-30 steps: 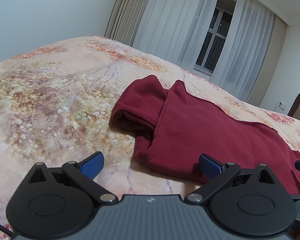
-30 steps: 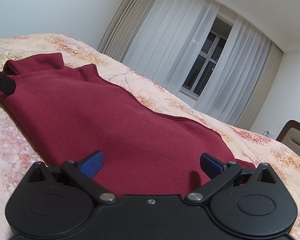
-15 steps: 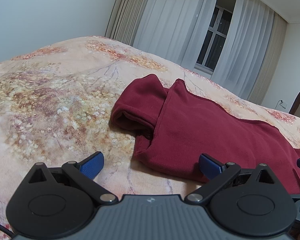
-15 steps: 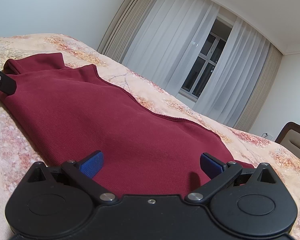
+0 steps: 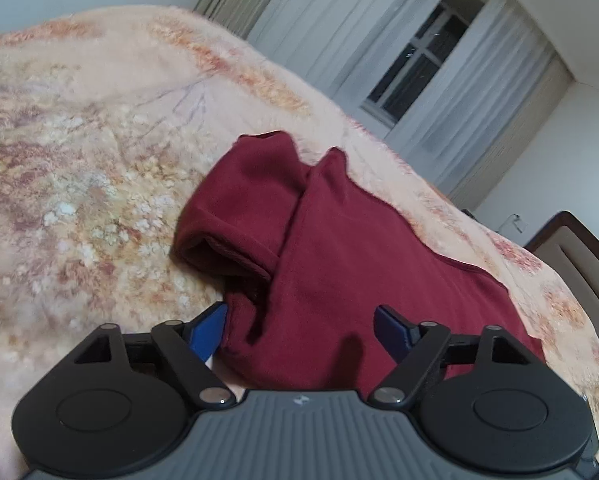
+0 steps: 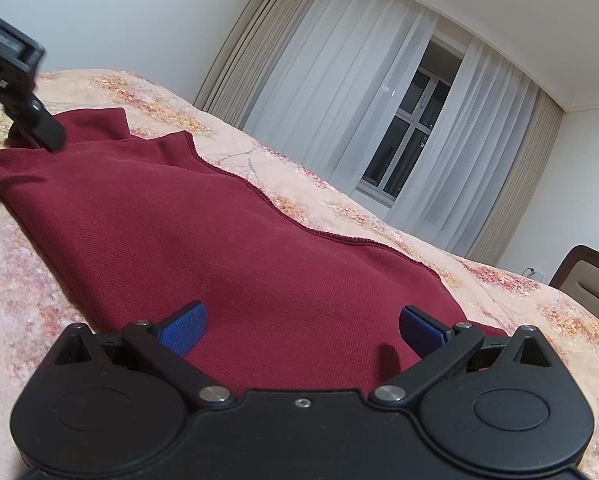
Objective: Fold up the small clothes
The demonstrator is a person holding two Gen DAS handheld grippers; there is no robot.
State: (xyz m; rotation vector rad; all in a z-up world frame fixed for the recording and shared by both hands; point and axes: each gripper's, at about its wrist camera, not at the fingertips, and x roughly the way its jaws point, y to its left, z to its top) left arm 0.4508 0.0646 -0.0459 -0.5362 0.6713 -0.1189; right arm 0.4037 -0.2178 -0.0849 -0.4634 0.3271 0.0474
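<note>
Left wrist view
Left gripper (image 5: 299, 326): low over the near end of the shirt, jaws apart w/ a wide gap, and they've just been closing in.
Left pad (image 5: 208, 330): blue, right at the shirt's near corner edge – touching or just beside, can't tell which.
Right pad (image 5: 393, 330): blue, over the flat red cloth, not pressing on it.
Shirt (image 5: 359, 248): dark red, lying on the bed, spread away to the right; a bunched fold of its near end sits btw the pads, not squeezed.
Sleeve (image 5: 235, 216): folded over on the left side, its open cuff faces the bedspread.
Bedspread (image 5: 71, 160): peach w/ floral print, under the shirt.
Background: white curtains (image 5: 379, 32), dark window (image 5: 415, 68), headboard (image 5: 579, 248) at the right edge.

Right wrist view
Right gripper (image 6: 301, 330): jaws wide apart – nothing gripped, both blue pads hover over the shirt's near edge.
Shirt (image 6: 219, 232): flat, runs from the gripper to the far left; its hem edge lies along the right side on the bedspread (image 6: 19, 280).
Left gripper (image 6: 23, 92): black body at top left, over the shirt's far end; its pads mostly out of frame here.
Background: curtains (image 6: 339, 80), window (image 6: 411, 136), headboard (image 6: 587, 280).
</note>
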